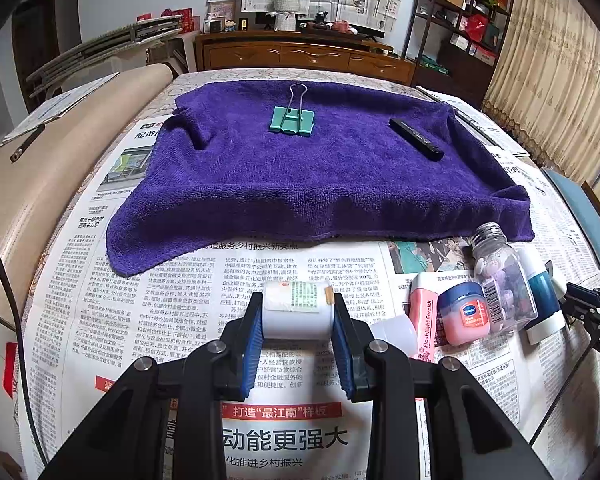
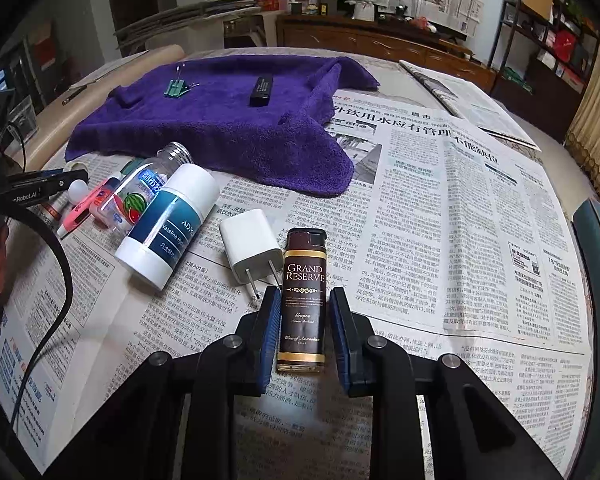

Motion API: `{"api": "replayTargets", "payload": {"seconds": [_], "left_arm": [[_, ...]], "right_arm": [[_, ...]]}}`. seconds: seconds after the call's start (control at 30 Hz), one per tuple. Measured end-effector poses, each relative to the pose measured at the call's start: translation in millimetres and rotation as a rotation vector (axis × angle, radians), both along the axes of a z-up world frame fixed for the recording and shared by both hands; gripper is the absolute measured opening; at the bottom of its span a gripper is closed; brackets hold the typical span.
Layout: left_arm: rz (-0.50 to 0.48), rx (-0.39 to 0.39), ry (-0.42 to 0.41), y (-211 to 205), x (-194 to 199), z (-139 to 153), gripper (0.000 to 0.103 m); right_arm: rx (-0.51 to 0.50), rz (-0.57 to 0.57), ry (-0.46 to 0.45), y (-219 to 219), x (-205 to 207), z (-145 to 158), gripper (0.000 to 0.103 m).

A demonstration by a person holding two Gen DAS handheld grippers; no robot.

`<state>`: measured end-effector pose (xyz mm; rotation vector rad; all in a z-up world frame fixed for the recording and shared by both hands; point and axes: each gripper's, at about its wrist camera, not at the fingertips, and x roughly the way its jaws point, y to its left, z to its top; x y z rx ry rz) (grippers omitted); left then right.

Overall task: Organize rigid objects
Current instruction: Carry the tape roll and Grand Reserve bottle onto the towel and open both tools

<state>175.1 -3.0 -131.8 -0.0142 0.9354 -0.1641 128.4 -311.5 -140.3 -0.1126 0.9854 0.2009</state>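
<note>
My left gripper (image 1: 298,320) is shut on a small white labelled bottle (image 1: 298,312), its blue pads pressed on both sides, just above the newspaper. In the right wrist view my right gripper (image 2: 303,320) is shut on a dark brown "Grand Reserve" lighter (image 2: 304,280) that points away from me, low over the paper. A white charger plug (image 2: 250,246) lies just left of the lighter. Further left is a blue-and-white bottle (image 2: 168,224) on its side. A purple towel (image 1: 320,192) lies beyond, carrying a teal binder clip (image 1: 292,120) and a black stick (image 1: 416,139).
Right of the left gripper lie a white cap (image 1: 396,332), a pink tube (image 1: 424,316), a small Vaseline jar (image 1: 463,312) and a clear bottle (image 1: 502,280). Newspaper (image 2: 460,200) covers the round table. A cable (image 2: 60,264) trails at the left.
</note>
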Motion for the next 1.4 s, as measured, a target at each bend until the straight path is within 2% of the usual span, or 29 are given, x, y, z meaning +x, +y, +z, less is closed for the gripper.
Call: {"api": "replayTargets", "payload": {"seconds": [0.3,0.5,1.0,1.13,1.4], "left_arm": [[0.003,-0.009,-0.015,3,-1,6,0.03],[-0.005,-0.017,-0.023,1,-4,11,0.03],[0.012,-0.023,-0.088,12,-1,44,0.03],[0.019,-0.031,-0.091,17,10,50,0.03],[0.004,-0.027,-0.088,17,46,58,0.03]], "right_arm": [[0.053,-0.058,0.033,-25,-11,4,0.023],[0.118,-0.087,0.007,-37,-14,16,0.023],[0.206,-0.024,-0.03,8,17,40,0.023],[0.236,-0.02,-0.03,16,33,45,0.023],[0.231,0.003,-0.037,35,70,57,0.023]]}}
